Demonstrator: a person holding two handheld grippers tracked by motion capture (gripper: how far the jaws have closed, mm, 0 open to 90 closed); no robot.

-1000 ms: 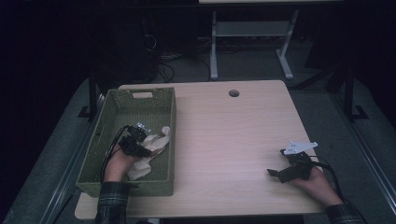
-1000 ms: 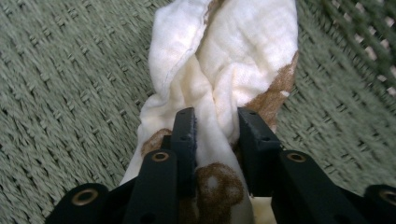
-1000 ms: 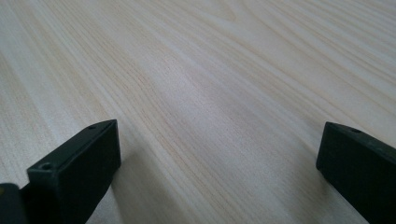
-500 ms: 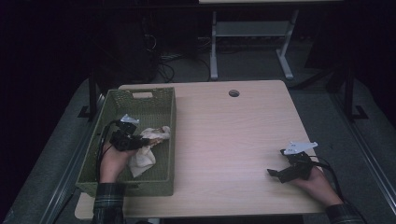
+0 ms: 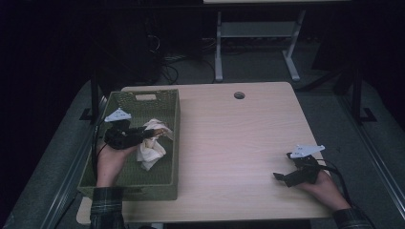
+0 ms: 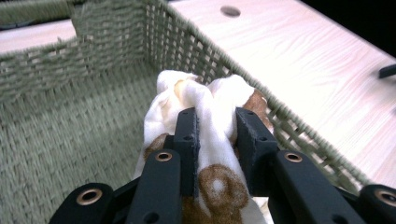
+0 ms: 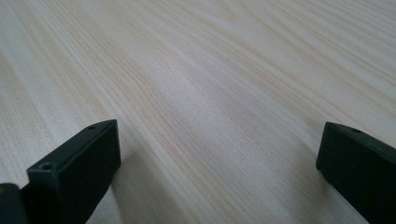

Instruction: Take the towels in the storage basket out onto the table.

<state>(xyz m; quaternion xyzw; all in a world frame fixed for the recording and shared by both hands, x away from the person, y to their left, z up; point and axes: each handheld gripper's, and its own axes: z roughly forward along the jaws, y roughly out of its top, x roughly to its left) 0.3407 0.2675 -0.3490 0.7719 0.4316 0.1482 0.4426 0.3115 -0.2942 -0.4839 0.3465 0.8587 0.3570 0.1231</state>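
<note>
A cream cloth with brown ring patterns (image 5: 152, 143) hangs inside the green woven basket (image 5: 143, 183), lifted off its floor. My left gripper (image 5: 154, 132) is shut on the cloth near its top, and in the left gripper view the bunched cloth (image 6: 210, 112) is pinched between both black jaws of that gripper (image 6: 215, 119). At the right of the wooden table (image 5: 229, 143), my right gripper (image 5: 278, 177) rests low over bare wood. Its jaws stand wide apart with nothing between them in the right gripper view (image 7: 219, 149).
The basket sits at the table's left edge, its right wall (image 6: 289, 126) close beside the held cloth. A round cable hole (image 5: 239, 95) lies at the table's far side. Dark floor, cables and a white stand (image 5: 258, 33) lie beyond the table.
My left gripper has risen with the cloth, pulling it up from the basket floor so that it now hangs. The right gripper has kept still.
</note>
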